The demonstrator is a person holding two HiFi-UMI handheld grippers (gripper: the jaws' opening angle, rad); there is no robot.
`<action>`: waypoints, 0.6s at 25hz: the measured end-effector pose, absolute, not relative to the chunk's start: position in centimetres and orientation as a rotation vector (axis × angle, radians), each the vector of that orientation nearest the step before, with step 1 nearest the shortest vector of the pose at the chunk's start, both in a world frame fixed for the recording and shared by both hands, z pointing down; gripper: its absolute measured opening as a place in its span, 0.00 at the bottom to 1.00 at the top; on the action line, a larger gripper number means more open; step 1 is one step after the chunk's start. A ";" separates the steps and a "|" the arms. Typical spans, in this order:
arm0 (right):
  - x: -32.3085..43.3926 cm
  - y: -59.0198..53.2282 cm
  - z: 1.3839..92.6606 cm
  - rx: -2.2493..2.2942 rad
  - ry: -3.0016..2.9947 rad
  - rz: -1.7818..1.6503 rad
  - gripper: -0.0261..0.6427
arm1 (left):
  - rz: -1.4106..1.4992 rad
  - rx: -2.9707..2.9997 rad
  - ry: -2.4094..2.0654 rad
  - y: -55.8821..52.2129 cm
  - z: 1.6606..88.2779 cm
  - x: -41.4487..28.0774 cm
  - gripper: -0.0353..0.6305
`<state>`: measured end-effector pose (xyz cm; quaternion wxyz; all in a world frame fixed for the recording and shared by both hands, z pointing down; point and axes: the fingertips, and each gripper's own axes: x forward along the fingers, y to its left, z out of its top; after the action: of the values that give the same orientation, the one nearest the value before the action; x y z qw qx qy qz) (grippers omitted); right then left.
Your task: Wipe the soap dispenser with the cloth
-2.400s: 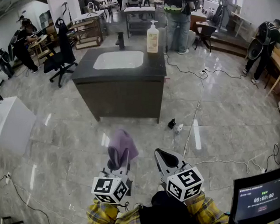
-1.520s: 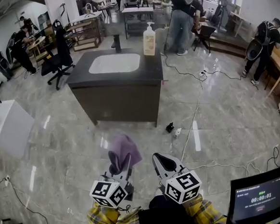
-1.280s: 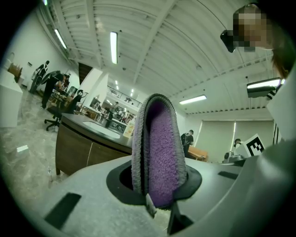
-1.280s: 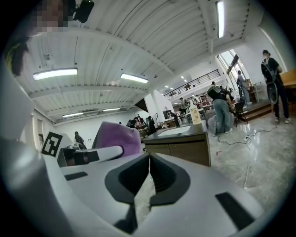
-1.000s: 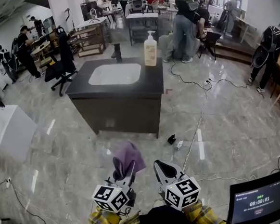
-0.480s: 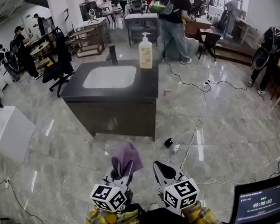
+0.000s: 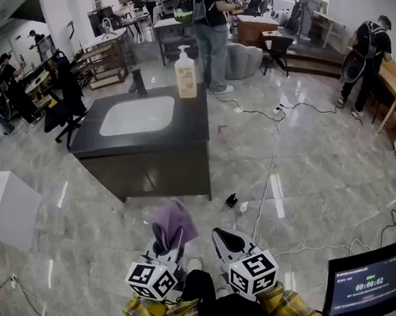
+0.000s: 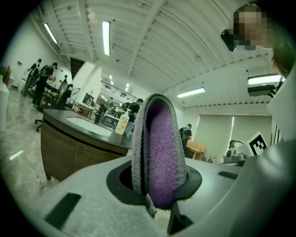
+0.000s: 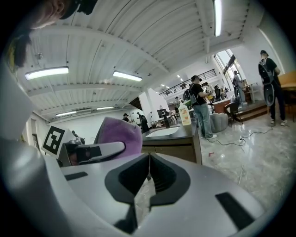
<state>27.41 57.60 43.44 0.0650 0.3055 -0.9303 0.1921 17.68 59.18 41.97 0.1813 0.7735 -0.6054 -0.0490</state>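
Yellow plaid sleeves [image 7: 295, 310], grey grippers [image 7: 169, 240] [image 7: 219, 235], marker cubes [image 7: 252, 275]

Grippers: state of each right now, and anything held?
Left gripper: shut on the purple cloth, which stands folded between its jaws.
Right gripper: shut, jaws together, nothing between them.

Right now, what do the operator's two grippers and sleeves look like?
The left gripper and right gripper are pale grey moulded shells, with black pads lining the jaw throat. Each carries a white cube printed with black square markers: left cube, right cube. The sleeves are yellow plaid, with a dark garment between them.
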 end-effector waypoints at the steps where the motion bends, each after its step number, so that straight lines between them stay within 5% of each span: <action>1: 27.1 57.1 43.5 0.930 -2.803 0.577 0.05 | -0.140 2.190 -1.700 58.5 42.0 17.4 0.16; 15: 20.6 48.4 43.4 1.020 -2.750 0.578 0.05 | -0.167 2.215 -1.642 49.8 41.6 9.8 0.16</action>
<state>20.58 48.40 43.39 0.0758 0.3403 -0.9172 0.1928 9.81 49.82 41.59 0.1885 0.7876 -0.5836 -0.0594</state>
